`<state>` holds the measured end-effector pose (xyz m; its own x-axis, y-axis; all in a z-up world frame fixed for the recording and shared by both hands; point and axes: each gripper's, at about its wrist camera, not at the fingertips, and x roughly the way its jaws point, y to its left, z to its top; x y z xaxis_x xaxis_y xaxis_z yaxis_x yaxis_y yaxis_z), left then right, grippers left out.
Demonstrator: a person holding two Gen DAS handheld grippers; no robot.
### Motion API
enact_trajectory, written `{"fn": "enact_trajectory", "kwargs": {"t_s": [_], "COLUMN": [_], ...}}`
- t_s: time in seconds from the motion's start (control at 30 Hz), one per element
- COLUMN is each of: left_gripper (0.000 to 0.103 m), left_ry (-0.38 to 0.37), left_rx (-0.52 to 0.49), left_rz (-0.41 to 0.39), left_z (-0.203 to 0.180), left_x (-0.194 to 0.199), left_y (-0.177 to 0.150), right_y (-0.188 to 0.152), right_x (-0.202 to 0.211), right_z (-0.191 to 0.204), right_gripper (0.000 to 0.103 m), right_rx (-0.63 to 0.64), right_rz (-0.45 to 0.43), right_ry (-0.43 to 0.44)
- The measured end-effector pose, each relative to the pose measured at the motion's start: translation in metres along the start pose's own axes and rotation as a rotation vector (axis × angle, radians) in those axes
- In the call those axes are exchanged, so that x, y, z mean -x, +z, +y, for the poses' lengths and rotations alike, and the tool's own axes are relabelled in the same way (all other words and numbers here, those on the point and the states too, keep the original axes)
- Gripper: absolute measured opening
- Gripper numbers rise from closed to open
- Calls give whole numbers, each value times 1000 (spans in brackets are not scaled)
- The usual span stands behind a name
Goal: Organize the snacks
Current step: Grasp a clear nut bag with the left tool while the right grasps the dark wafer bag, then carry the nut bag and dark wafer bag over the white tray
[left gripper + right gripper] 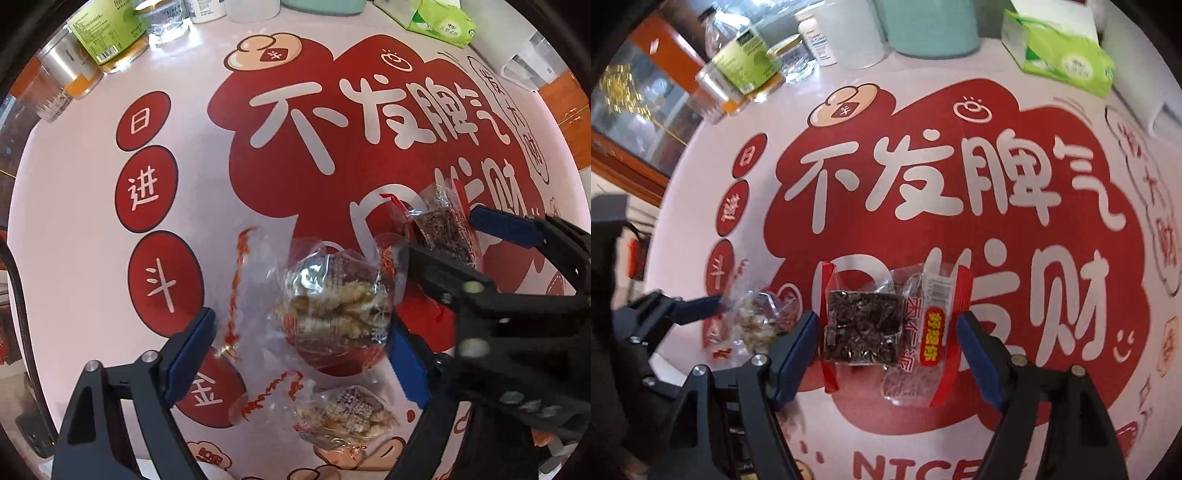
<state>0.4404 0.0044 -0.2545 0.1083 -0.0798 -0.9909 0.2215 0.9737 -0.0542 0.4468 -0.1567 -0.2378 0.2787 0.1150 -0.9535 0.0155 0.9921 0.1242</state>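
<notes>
Red-and-white tablecloth [960, 96] — dark, red-edged snack [864, 325]

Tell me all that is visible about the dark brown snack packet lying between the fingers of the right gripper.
The dark snack packet is a clear plastic wrapper with red crimped side edges, holding a square, dark brown, coarse-textured block. It lies flat on the red and white printed tablecloth, between the open blue-padded fingers of the right gripper, which do not appear to press it. A second clear packet with a yellow and red label lies against its right side. In the left wrist view it shows partly behind the right gripper's finger.
</notes>
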Motion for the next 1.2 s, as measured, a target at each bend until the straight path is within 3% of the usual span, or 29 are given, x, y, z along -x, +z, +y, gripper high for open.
{"fn": "enact_trajectory", "kwargs": {"t_s": [0.13, 0.2, 0.37, 0.4, 0.8, 1.2], "left_gripper": [73, 68, 58, 52, 45, 45], "left_ry": [28, 27, 15, 9, -11, -69], "left_rx": [-25, -33, -53, -54, -116, -172], "left_rz": [-19, -24, -41, -49, -129, -284], "left_z": [-1, -3, -3, -3, -22, -47], "left_x": [4, 8, 14, 15, 34, 132], "left_y": [-4, -9, -10, -10, -22, -53], "right_y": [-1, -1, -3, -4, -30, -59], "right_x": [-4, -4, -1, 0, 29, 100], "right_z": [12, 17, 13, 10, -14, -19], "right_gripper": [72, 58, 47, 47, 45, 45], "right_rx": [66, 103, 127, 130, 92, 43], "right_rz": [-23, -33, -41, -45, -123, -230], "right_ry": [-100, -104, -110, -108, -21, 75]}}
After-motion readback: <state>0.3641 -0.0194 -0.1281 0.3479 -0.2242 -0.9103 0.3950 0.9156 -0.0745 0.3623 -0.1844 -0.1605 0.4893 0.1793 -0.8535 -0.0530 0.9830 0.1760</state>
